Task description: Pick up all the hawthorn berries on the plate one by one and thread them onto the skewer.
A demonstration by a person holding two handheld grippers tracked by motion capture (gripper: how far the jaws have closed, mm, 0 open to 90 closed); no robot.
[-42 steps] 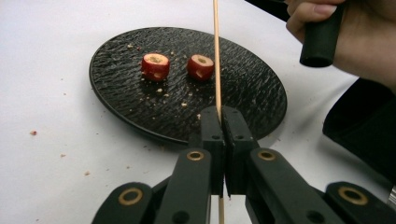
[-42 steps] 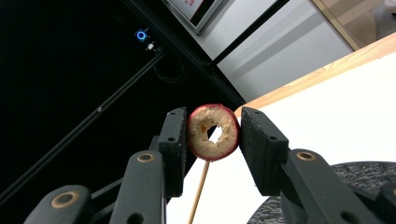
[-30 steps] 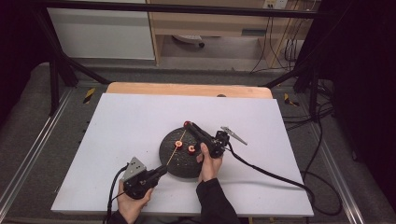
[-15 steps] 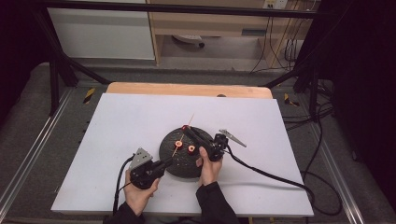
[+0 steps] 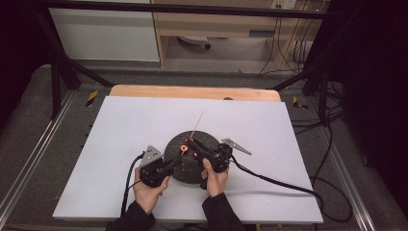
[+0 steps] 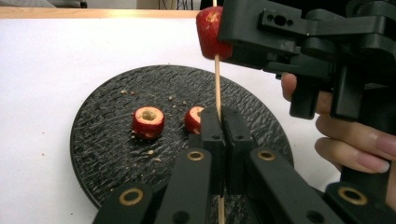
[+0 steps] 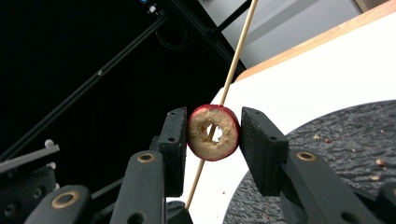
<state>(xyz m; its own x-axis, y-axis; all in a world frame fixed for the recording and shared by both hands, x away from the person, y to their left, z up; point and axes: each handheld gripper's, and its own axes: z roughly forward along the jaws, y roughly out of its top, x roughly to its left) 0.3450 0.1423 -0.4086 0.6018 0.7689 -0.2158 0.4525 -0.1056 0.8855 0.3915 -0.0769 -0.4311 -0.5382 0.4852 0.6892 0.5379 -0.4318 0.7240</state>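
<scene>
So the big picture: white table [image 5: 120, 144] with a round black slate plate [image 5: 192, 166] in the middle, and the person has both grippers working right over it. Compared with a second ago, the left gripper [image 5: 179, 162] has slid in from the near-left edge of the plate and come up a bit, so it now sits closer under the right gripper [image 5: 188, 142], and the skewer tip pokes out toward the far side of the table where it barely showed before. Looks like the stick is being fed on through the fruit, so the threading step seems about underway, not finished.

The skewer [image 6: 217, 79] is clamped between the left gripper's fully closed jaws. Its long axis runs from the person's side away and upward, pointed end aimed at the far edge of the table.

The right gripper is pinching a red cored fruit ring [image 7: 213, 132] by its sides, hole facing along the stick, and the skewer passes through or right behind that hole; hard to say which for sure.

Still on the plate: two more fruit pieces [image 6: 148, 122], well below the held one, plus some crumbs [image 6: 152, 151].
</scene>
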